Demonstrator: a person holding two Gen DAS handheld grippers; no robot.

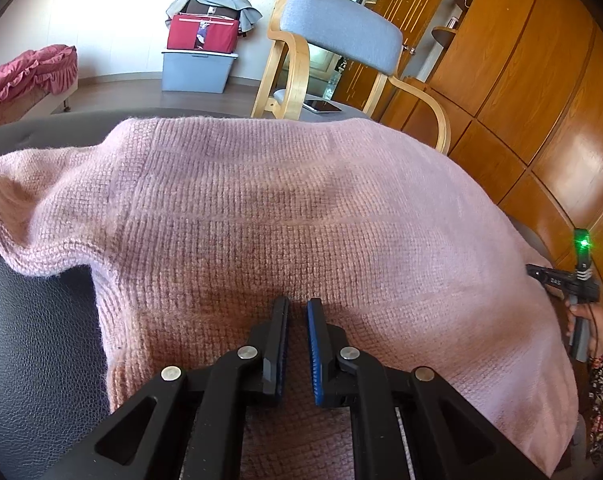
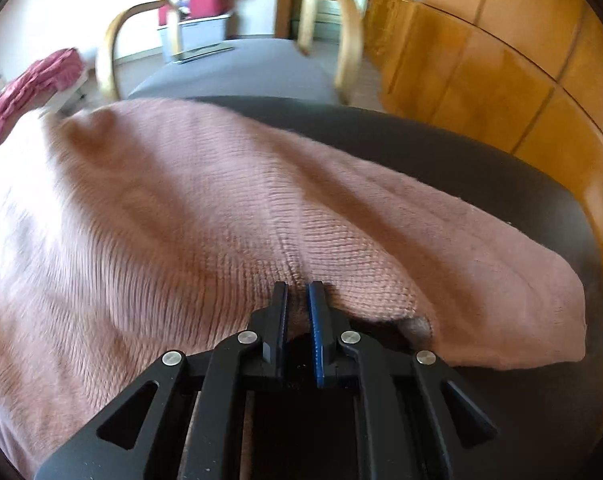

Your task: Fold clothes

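Sweater [image 1: 285, 208] pink knit, spread over black leather seat [image 1: 33, 340], both my tongs pinching it.
Left gripper [image 1: 297, 304] clamps near hem; right gripper [image 2: 298, 286] clamps a raised fold; bare seat beyond right edge.

- the right wrist view is smeared by motion: the sweater's [image 2: 149, 208] knit blurs toward the left, and the chair [image 2: 229, 20] behind it is soft, its back cut off by the top edge.
- the sweater's fold hides whatever lies under it on the dark seat [image 2: 501, 184].
- in the left wrist view, the right gripper [image 1: 535, 270] shows only at the right edge, its fingertips hidden behind the sweater [image 1: 301, 208].
- the hand [image 1: 587, 320] holding it is cut off by the edge.
- the phone's [image 1: 322, 106] screen is too small to read.
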